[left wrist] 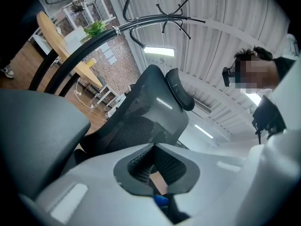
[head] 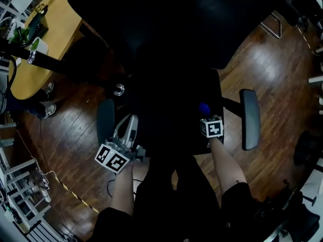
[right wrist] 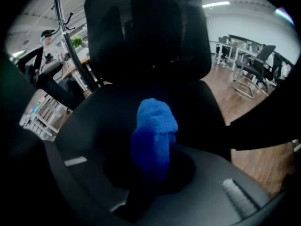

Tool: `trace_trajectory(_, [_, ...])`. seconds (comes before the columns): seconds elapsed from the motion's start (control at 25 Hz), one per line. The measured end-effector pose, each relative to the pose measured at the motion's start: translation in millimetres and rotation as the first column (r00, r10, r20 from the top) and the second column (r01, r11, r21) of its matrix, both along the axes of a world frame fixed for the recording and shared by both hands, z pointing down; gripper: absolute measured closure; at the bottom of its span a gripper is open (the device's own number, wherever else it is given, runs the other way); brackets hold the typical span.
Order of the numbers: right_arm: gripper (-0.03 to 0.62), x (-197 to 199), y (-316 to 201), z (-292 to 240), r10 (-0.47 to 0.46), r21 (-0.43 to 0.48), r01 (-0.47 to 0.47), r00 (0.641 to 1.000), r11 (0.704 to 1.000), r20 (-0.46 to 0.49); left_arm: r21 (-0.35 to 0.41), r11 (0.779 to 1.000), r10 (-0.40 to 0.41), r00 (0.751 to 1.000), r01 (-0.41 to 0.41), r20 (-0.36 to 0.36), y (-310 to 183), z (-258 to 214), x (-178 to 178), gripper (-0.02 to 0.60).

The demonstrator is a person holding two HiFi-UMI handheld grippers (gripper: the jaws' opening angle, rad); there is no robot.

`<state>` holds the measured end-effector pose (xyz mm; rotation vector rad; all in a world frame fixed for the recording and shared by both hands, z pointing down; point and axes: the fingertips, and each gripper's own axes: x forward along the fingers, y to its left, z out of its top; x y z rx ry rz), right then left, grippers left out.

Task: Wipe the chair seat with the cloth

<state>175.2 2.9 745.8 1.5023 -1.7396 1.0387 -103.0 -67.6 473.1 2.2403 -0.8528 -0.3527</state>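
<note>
— Over the chair seat, where's the cloth?
— Bunched blue in the right tool, clamped tight. Its own view shows that; the head view, only a tip. Meanwhile the left tool is closed, empty, beside the armrest.

Cloth blue; chair seat black; floor brown.
</note>
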Motion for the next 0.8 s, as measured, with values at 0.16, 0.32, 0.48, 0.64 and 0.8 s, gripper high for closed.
trace_trajectory(0.16, [0.556,52,22,-15,0.078,0.022,-0.077,0.996,0.997,-0.031,-0.004,1.0,0.017,1.0,-0.017,0.008,2,1,6,0.589])
trace_trajectory(0.32, [0.556,60,30,-11,0.076,0.027,-0.076,0.997,0.997,-0.032,0.002,1.0,0.009,1.0,-0.009,-0.008,4,-3,11,0.589])
trace_trajectory(0.48, [0.556,65,29,-14,0.115,0.027,-0.113,0.992,0.993,-0.053,0.03,0.999,0.025,1.0,-0.024,-0.011,8,-12,15,0.589])
trace_trajectory(0.64, [0.556,57,25,-17,0.155,0.009,-0.155,0.987,0.988,-0.039,0.052,0.998,0.033,0.999,-0.032,-0.024,11,-20,16,0.589])
trace_trajectory(0.8, [0.556,-22,4,-26,0.005,0.016,-0.006,1.0,1.0,0.022,0.062,0.998,0.017,1.0,-0.015,-0.026,15,-29,12,0.589])
